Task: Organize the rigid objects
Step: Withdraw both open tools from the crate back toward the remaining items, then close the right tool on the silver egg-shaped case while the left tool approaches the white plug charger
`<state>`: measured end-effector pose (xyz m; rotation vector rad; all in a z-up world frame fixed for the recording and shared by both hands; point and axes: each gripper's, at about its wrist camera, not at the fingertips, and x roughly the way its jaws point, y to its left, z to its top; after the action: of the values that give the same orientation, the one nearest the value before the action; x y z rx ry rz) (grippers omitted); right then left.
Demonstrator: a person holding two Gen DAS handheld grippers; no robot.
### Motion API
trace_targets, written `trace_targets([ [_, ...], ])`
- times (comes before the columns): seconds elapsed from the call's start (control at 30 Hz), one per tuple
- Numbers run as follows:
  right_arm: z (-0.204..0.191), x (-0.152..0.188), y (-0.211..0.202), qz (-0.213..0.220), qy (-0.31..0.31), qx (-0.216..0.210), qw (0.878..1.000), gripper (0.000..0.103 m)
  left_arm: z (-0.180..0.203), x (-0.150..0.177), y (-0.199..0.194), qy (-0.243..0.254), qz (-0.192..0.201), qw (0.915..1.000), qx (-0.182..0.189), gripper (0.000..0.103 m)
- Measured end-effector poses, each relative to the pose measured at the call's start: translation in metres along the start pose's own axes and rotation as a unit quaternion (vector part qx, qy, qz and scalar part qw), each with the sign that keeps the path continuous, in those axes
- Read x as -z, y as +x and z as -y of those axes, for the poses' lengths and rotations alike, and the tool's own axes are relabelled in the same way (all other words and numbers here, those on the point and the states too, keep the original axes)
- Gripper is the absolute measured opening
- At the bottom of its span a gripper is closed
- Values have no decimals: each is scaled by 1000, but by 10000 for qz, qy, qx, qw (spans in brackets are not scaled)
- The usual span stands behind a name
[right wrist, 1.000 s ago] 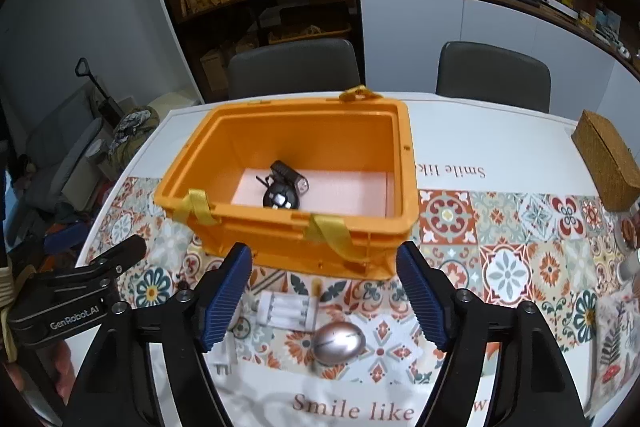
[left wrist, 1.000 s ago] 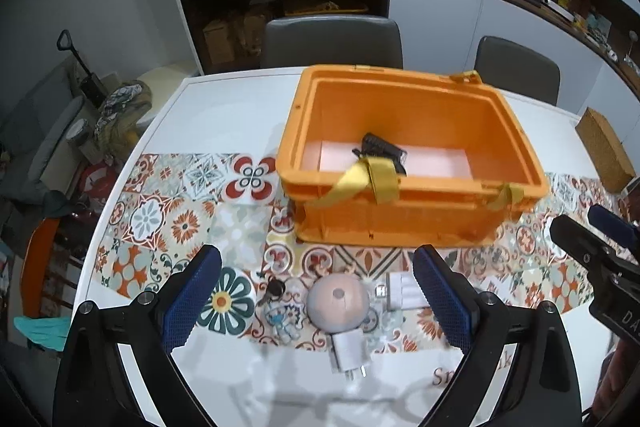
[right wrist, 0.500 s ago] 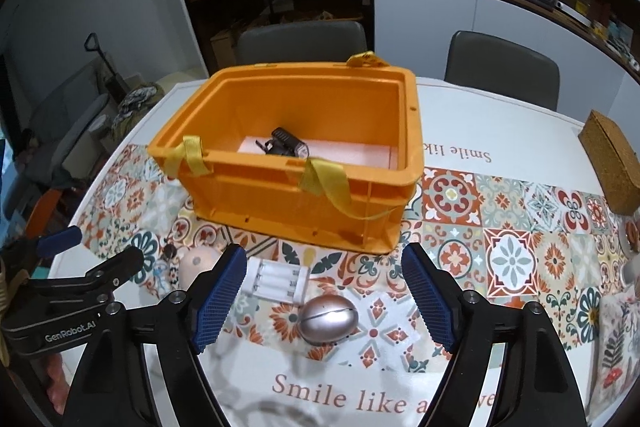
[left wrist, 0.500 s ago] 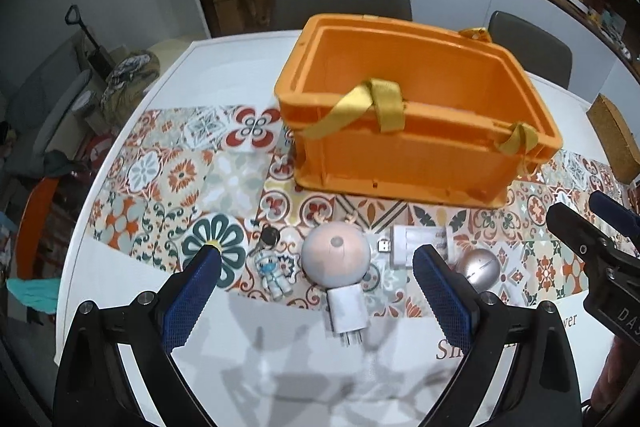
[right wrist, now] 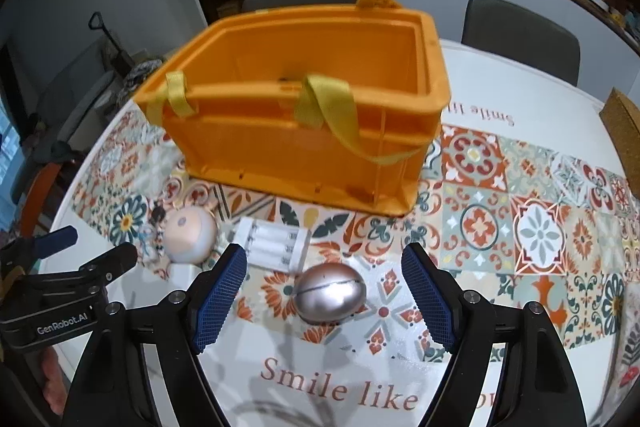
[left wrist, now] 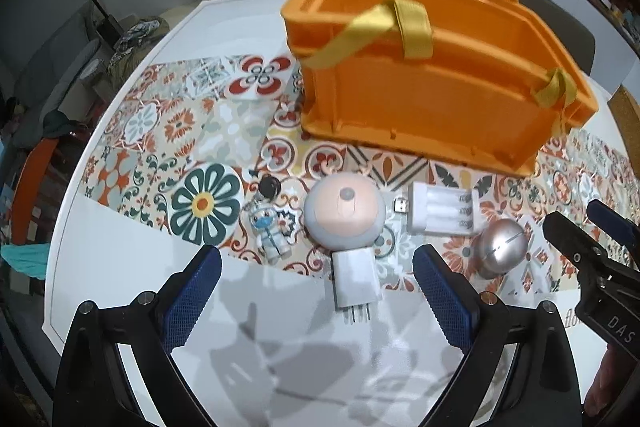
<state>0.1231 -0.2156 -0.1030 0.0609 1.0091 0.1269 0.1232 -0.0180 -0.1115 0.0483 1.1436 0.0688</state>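
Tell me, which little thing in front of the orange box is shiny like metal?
The silver egg-shaped mouse, lying between the right gripper's open blue fingers. The peach dome light, white battery charger and figurine keychain aren't shiny.

The right gripper (right wrist: pixel 324 301) stands wide open over a silver egg (right wrist: pixel 330 293) lying between its fingers, untouched. Beyond lie a white battery case (right wrist: pixel 276 243) and an orange crate (right wrist: pixel 304 131).

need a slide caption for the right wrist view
Open right tongs frame a silver egg-shaped object on the patterned table mat, in front of the orange crate.
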Motion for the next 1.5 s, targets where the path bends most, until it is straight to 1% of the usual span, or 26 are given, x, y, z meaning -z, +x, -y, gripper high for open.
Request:
trace_targets([
  [0.17,1,7,17,-219,-105,102,9997,80,8,8,12,131,-160,9998,-31,98],
  [0.47,3,16,39,-485,-250,78,9985,80,17,18,34,260,-410,9988,-6,98],
  [0.6,3,20,48,-577,-299,100,9978,80,21,22,44,351,-491,9982,-65,98],
  [0.87,5,25,68,-812,-350,135,9960,80,22,26,64,375,-730,9965,-138,98],
  [1.27,2,26,94,-999,-457,191,9938,80,21,26,78,418,-865,9952,-170,98],
  [1.33,2,26,97,-1002,-464,211,9937,79,21,26,79,421,-871,9952,-173,98],
  [1.43,2,25,99,-978,-485,242,9937,74,20,26,80,418,-864,9953,-153,98],
  [1.47,1,25,99,-964,-510,228,9938,71,20,26,80,416,-860,9953,-138,98],
  [1.5,1,24,99,-951,-532,239,9938,66,20,26,80,416,-849,9954,-130,98],
])
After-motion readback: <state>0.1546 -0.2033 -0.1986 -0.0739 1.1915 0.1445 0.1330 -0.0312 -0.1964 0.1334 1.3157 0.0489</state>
